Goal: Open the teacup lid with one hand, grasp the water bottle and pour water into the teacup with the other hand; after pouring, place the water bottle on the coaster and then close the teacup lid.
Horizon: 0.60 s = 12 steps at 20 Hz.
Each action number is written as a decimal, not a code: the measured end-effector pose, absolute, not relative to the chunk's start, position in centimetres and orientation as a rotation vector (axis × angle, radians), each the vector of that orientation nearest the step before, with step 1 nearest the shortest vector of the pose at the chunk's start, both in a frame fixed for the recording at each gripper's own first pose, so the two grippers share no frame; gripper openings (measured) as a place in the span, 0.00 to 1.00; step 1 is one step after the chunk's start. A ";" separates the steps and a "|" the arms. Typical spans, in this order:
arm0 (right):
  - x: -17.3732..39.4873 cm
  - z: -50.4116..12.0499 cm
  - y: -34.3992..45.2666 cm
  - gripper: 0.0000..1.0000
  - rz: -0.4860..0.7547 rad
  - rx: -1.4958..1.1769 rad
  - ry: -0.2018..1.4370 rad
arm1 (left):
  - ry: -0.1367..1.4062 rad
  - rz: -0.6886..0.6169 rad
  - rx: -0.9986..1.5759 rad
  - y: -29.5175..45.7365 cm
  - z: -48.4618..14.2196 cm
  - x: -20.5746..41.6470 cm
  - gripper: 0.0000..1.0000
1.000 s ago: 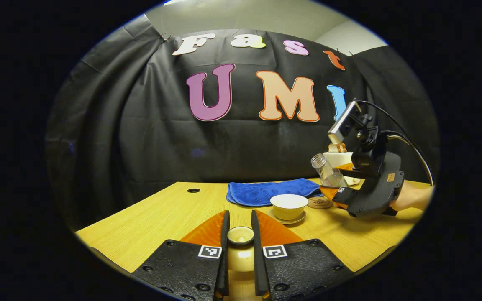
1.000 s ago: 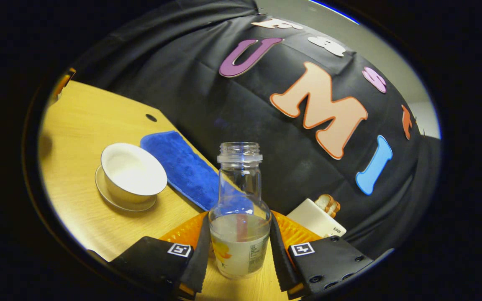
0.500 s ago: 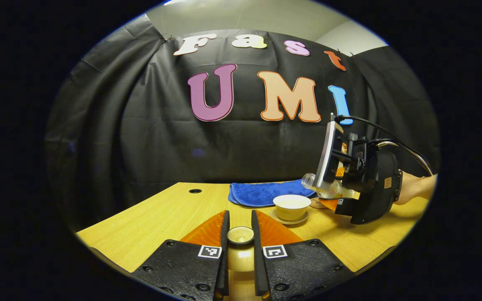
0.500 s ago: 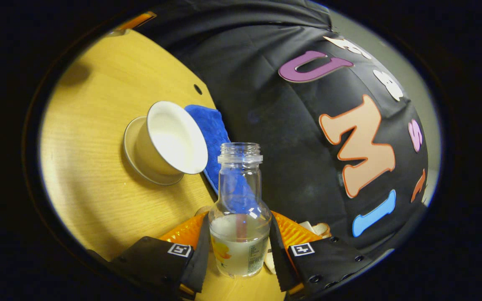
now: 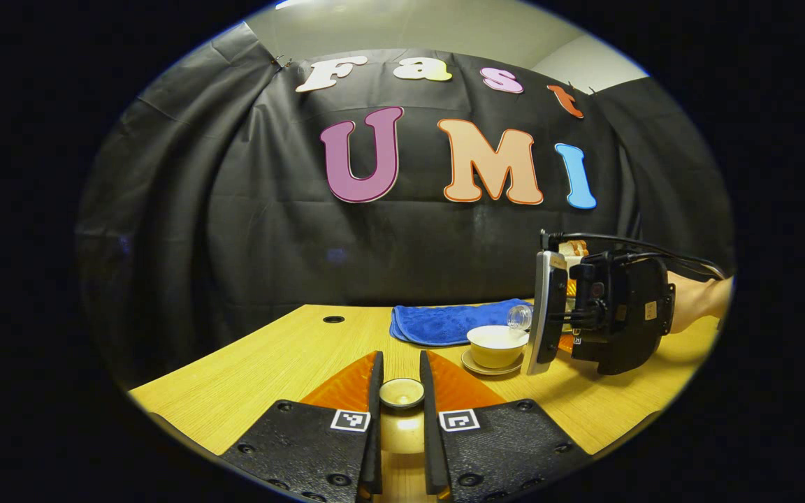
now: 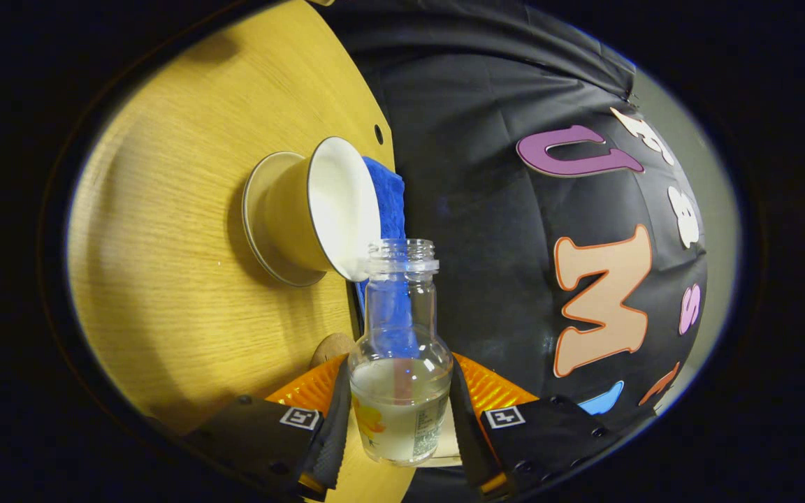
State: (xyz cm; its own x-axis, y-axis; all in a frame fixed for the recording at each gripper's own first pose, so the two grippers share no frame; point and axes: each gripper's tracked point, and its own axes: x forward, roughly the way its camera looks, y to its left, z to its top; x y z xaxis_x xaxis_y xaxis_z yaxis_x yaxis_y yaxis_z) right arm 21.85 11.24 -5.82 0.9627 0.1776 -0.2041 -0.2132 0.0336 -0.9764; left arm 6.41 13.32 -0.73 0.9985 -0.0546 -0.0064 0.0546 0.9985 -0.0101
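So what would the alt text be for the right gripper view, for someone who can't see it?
The right tongs grip a clear water bottle, tipped hard toward an open teacup on its saucer, the bottle's mouth at the cup's rim. They sit on a wooden table; a blue cloth lies behind the cup.

Blue cloth (image 5: 444, 323) close behind teacup (image 5: 497, 345); table (image 5: 270, 363) left open.

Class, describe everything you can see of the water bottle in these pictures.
The water bottle is small, of clear glass or plastic, with a threaded neck, no cap and a printed label low on its body. The right gripper clamps its body. It lies tipped almost level, mouth at the rim of the open teacup. Whether water is flowing cannot be told.
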 end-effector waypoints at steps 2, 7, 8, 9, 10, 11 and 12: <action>21.9 -5.5 11.4 0.70 0.304 -1.562 0.019 | 0.007 -0.055 -0.010 13.3 -0.7 6.4 0.21; 22.0 -5.0 11.8 0.70 0.318 -1.669 -0.006 | 0.006 -0.057 -0.010 13.3 -0.7 6.5 0.21; 22.0 -4.9 11.9 0.70 0.320 -1.690 -0.011 | 0.006 -0.057 -0.009 13.3 -0.7 6.4 0.21; 22.0 -4.8 12.0 0.70 0.321 -1.709 -0.018 | 0.006 -0.059 -0.010 13.3 -0.6 6.4 0.21; 21.9 -4.8 12.1 0.70 0.322 -1.723 -0.022 | 0.006 -0.060 -0.009 13.3 -0.7 6.5 0.21; 21.9 -4.8 12.1 0.70 0.324 -1.735 -0.025 | 0.006 -0.060 -0.010 13.2 -0.7 6.5 0.21; 21.9 -4.7 12.2 0.70 0.325 -1.747 -0.028 | 0.006 -0.061 -0.010 13.2 -0.7 6.5 0.21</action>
State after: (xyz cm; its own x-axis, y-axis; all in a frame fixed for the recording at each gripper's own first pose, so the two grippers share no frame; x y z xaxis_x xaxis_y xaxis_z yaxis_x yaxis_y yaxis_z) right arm 21.87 12.25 -4.74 0.9594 0.1975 -0.2015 -0.1608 -0.2045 -0.9656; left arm 6.47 13.23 -0.71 0.9981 -0.0608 -0.0056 0.0608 0.9981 -0.0099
